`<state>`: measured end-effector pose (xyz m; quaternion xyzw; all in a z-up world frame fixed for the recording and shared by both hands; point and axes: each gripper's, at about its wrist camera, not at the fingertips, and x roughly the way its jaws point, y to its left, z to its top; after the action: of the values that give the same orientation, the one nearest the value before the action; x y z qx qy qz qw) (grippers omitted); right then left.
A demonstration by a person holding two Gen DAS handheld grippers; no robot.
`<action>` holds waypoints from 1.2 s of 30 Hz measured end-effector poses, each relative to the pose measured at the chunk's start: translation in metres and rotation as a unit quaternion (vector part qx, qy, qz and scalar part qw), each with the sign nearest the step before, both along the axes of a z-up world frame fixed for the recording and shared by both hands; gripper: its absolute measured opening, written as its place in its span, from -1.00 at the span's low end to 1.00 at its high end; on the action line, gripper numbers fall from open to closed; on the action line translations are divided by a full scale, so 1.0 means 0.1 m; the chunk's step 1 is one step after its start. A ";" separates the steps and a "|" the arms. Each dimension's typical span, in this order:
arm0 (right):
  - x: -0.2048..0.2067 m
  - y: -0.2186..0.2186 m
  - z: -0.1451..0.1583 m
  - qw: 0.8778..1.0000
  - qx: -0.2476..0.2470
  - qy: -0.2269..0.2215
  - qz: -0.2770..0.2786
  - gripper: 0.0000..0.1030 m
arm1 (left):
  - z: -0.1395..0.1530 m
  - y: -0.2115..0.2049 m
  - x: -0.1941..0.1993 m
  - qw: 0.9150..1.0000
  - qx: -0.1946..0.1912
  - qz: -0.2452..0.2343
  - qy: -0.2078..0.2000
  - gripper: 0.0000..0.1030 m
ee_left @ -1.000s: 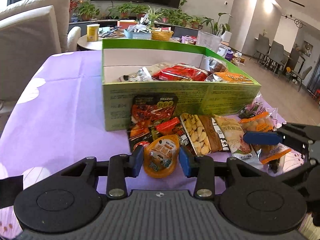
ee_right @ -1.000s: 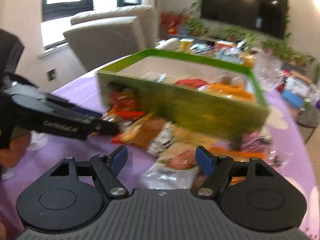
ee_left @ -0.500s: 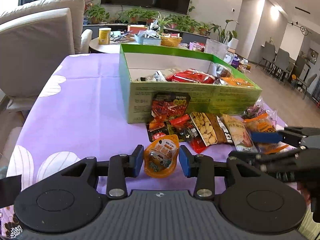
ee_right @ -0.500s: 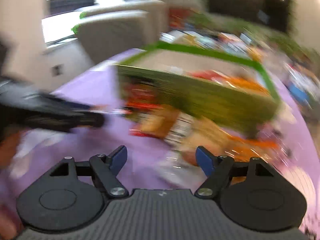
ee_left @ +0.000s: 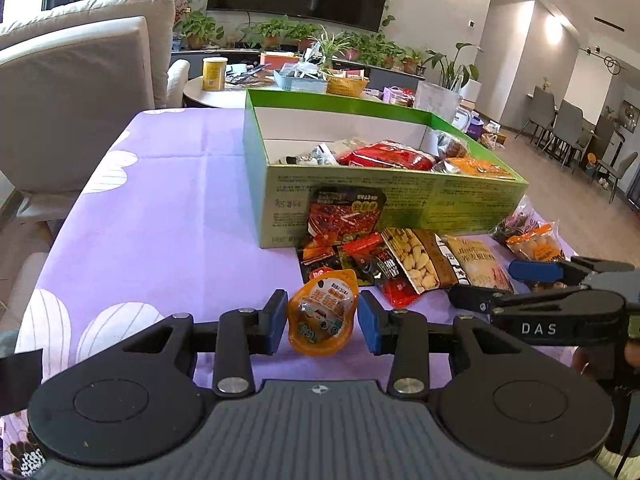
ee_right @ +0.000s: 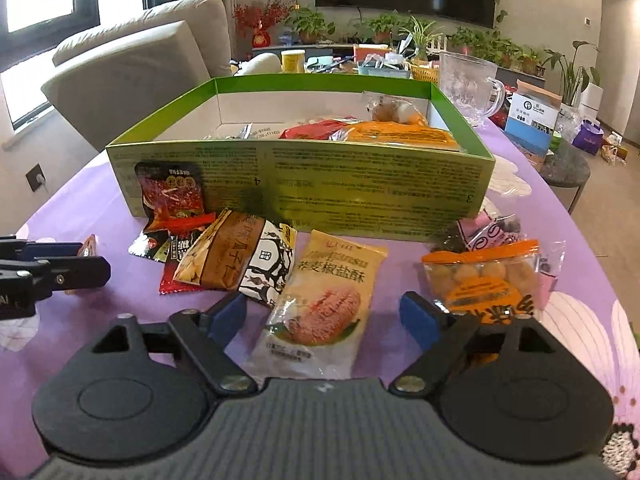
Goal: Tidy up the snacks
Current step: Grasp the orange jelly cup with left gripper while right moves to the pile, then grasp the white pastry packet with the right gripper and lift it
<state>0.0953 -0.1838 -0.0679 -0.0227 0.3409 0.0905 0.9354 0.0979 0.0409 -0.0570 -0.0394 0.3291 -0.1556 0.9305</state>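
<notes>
1. Left gripper has a small orange jelly cup sitting upright between its blue pads. There's a sliver of gap on each side, so I can't tell if it's really pinched or just loosely cradled. It looks lifted a bit off the purple tablecloth

2. Right gripper is spread wide with nothing in it, parked low over the pale cracker packet. That packet lies flat with its long axis running pretty much straight away from the fingers, toward the green box, so the jaws would close across its narrow width. Right hand is clearly the nearer one for it

3. Box is dead ahead of both grippers, just past the loose packets lying against its front wall. The cup needs to go forward and up over that wall, I'd guess

4. View differences: the left camera shows the cup properly and the right tool off to the side. The right camera barely shows the cup, just an orange edge peeking behind the left tool, but it gives a good look at the orange snack-ball bag and the cracker packet label

5. Box already holds a few red and orange bags, with several packets outside it
</notes>
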 end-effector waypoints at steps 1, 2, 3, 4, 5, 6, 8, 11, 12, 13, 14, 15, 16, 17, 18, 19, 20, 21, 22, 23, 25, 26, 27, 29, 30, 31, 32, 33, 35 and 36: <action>-0.01 -0.01 0.00 1.000 0.003 -0.002 0.001 0.13 | 0.00 0.00 0.00 1.000 0.000 0.001 0.000 -0.30; -0.02 -0.02 0.00 1.000 0.003 -0.003 0.005 0.13 | 0.00 0.00 0.00 1.000 0.000 0.002 0.001 -0.30; -0.03 -0.02 0.00 1.000 0.004 -0.006 0.008 0.13 | -0.01 0.00 0.00 1.000 0.000 0.002 0.001 -0.30; -0.04 -0.04 -0.01 1.000 0.005 -0.009 0.012 0.13 | -0.01 0.00 -0.01 1.000 0.000 0.001 0.002 -0.30; -0.05 -0.05 -0.01 1.000 0.005 -0.011 0.017 0.13 | -0.01 -0.01 -0.01 1.000 0.001 0.000 0.002 -0.30; -0.04 -0.03 -0.01 1.000 0.005 -0.010 0.023 0.13 | -0.01 -0.02 0.00 1.000 0.001 0.000 0.002 -0.30; -0.03 -0.03 -0.01 0.999 0.004 -0.005 0.041 0.13 | 0.00 -0.03 -0.01 1.000 0.001 -0.001 0.002 -0.30; -0.04 -0.02 -0.01 0.999 0.006 -0.008 0.047 0.14 | 0.02 -0.04 -0.01 1.000 0.002 -0.004 0.000 -0.30; -0.05 -0.02 -0.01 0.999 0.006 -0.008 0.051 0.13 | 0.02 -0.04 -0.02 1.000 0.003 -0.004 0.000 -0.30; -0.05 -0.02 -0.01 0.998 0.008 -0.009 0.055 0.13 | 0.02 -0.03 -0.02 1.000 0.003 -0.003 -0.001 -0.30; -0.06 -0.03 -0.01 0.998 0.011 -0.010 0.058 0.13 | 0.02 -0.03 -0.02 1.000 0.003 -0.003 -0.001 -0.30; -0.07 -0.03 -0.01 0.998 0.014 -0.013 0.058 0.13 | 0.03 -0.03 -0.02 1.000 0.004 -0.002 -0.001 -0.30; -0.08 -0.04 -0.01 0.998 0.016 -0.017 0.053 0.12 | 0.03 -0.03 -0.02 1.000 0.004 0.000 0.000 -0.30; -0.09 -0.05 -0.01 0.999 0.013 -0.022 0.044 0.12 | 0.03 -0.03 -0.02 1.000 0.005 0.001 0.001 -0.30; -0.11 -0.05 0.00 0.999 0.006 -0.027 0.030 0.12 | 0.03 -0.03 -0.02 1.000 0.006 0.002 0.002 -0.30; -0.11 -0.06 0.01 0.999 0.005 -0.029 0.023 0.12 | 0.02 -0.03 -0.01 1.000 0.007 0.002 0.003 -0.30; -0.12 -0.07 0.02 0.999 0.012 -0.026 0.025 0.11 | 0.02 -0.04 -0.01 1.000 0.008 0.003 0.003 -0.30; -0.13 -0.08 0.03 0.999 0.015 -0.025 0.025 0.11 | 0.02 -0.04 -0.01 1.000 0.009 0.004 0.003 -0.30; -0.15 -0.09 0.05 0.999 0.017 -0.023 0.024 0.02 | 0.03 -0.05 -0.01 1.000 0.009 0.004 0.004 -0.30; -0.17 -0.10 0.06 0.999 0.021 -0.024 0.024 0.00 | 0.03 -0.05 -0.01 1.000 0.009 0.004 0.004 -0.30; -0.21 -0.12 0.08 0.999 0.027 -0.027 0.024 -0.02 | 0.03 -0.06 -0.01 1.000 0.008 0.004 0.002 -0.30; -0.23 -0.13 0.09 0.999 0.030 -0.030 0.026 -0.03 | 0.04 -0.06 -0.02 1.000 0.008 0.003 0.001 -0.30; -0.25 -0.13 0.11 0.999 0.033 -0.033 0.028 -0.03 | 0.05 -0.06 -0.02 1.000 0.007 0.003 0.000 -0.30; -0.29 -0.13 0.16 0.998 0.038 -0.040 0.032 -0.04 | 0.06 -0.06 -0.04 1.000 0.006 0.003 -0.003 -0.30; -0.31 -0.13 0.19 0.998 0.040 -0.044 0.034 -0.04 | 0.08 -0.06 -0.05 1.000 0.004 0.002 -0.006 -0.30; -0.32 -0.14 0.21 0.997 0.042 -0.048 0.035 -0.04 | 0.09 -0.06 -0.06 1.000 0.003 0.002 -0.008 -0.30; -0.34 -0.14 0.24 0.997 0.045 -0.054 0.036 -0.03 | 0.10 -0.06 -0.06 1.000 0.002 0.002 -0.010 -0.30; -0.35 -0.14 0.27 0.997 0.047 -0.058 0.036 -0.04 | 0.12 -0.06 -0.07 1.000 0.001 0.002 -0.013 -0.30; -0.36 -0.14 0.33 0.996 0.053 -0.068 0.036 -0.04 | 0.16 -0.06 -0.09 1.000 -0.002 0.002 -0.020 -0.30; -0.37 -0.15 0.36 0.995 0.056 -0.074 0.037 -0.04 | 0.18 -0.06 -0.10 1.000 -0.003 0.002 -0.023 -0.30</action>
<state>0.0580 -0.1984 -0.0315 0.0101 0.2641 0.1422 0.9539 0.0879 0.0347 -0.0388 -0.0391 0.3070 -0.1559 0.9380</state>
